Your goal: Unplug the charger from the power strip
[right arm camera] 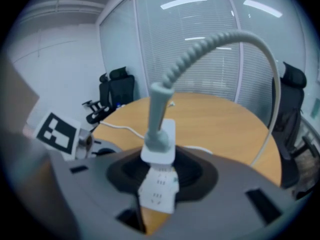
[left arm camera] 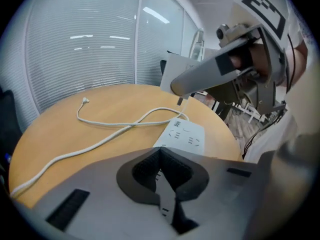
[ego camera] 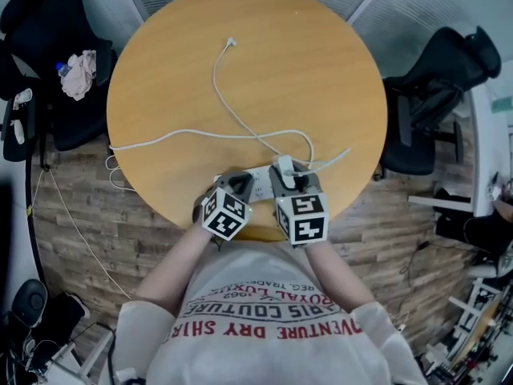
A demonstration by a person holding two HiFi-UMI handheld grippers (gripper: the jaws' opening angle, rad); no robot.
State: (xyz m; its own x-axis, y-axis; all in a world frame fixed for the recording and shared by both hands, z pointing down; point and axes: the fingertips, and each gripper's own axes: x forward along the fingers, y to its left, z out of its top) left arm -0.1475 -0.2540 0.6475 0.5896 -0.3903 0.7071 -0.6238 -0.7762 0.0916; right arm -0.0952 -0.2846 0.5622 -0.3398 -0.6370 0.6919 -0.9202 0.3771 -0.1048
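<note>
At the near edge of the round table (ego camera: 160,95) lies a white power strip (ego camera: 258,179) (left arm camera: 186,134) (right arm camera: 159,191). My left gripper (ego camera: 235,181) (left arm camera: 161,156) is shut on its near end, and the strip runs out between the dark pads. The white charger (ego camera: 284,166) (right arm camera: 160,141) is gripped by my right gripper (ego camera: 287,175) (right arm camera: 160,159) (left arm camera: 187,86) and hangs just above the strip, clear of its sockets. Its dark prong (left arm camera: 180,101) shows in the air over the strip. The charger's grey-white cable (right arm camera: 220,39) (ego camera: 240,135) arches up and trails across the table.
The cable's loose end (ego camera: 231,42) lies near the table's far edge. Black office chairs stand at the left (ego camera: 48,30), one with a crumpled cloth (ego camera: 78,74), and at the right (ego camera: 437,79). Glass walls with blinds ring the far side.
</note>
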